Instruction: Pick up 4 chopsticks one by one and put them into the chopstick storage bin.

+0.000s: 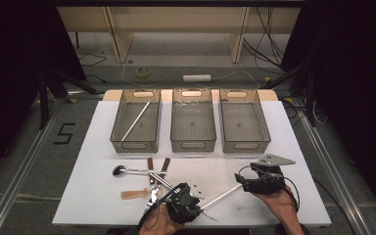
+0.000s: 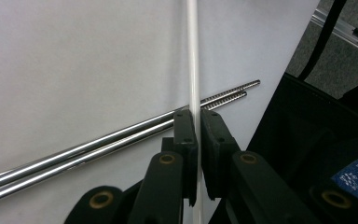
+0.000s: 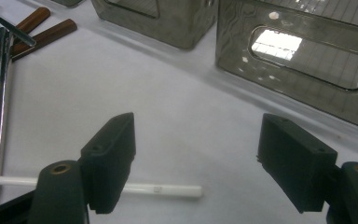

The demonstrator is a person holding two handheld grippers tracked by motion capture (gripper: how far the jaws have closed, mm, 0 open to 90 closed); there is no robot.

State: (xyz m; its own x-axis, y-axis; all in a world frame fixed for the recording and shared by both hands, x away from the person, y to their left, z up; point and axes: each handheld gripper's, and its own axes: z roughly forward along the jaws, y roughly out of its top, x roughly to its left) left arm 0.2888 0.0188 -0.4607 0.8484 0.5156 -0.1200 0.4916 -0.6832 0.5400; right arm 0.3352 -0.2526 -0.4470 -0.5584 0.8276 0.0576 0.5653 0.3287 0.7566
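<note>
A white chopstick (image 1: 223, 196) lies slanted on the white table (image 1: 93, 161) near its front edge. My left gripper (image 1: 199, 205) is shut on this white chopstick (image 2: 192, 46), its pads (image 2: 185, 128) pressed on either side of the stick. A pair of metal chopsticks (image 2: 98, 143) lies crosswise beneath it. My right gripper (image 1: 240, 181) stands open just above the table, close to the stick's far end. In the right gripper view the white chopstick's tip (image 3: 168, 189) lies behind the left jaw, with bare table between the right gripper's (image 3: 196, 140) jaws.
Three smoky clear bins (image 1: 135, 145) (image 1: 193, 145) (image 1: 247, 145) stand in a row at the back; the left one holds another white chopstick (image 1: 136, 120). A spoon (image 1: 120, 170), brown-handled utensils (image 1: 150, 163), metal chopsticks (image 1: 162, 180) and a wooden piece (image 1: 136, 194) lie front left.
</note>
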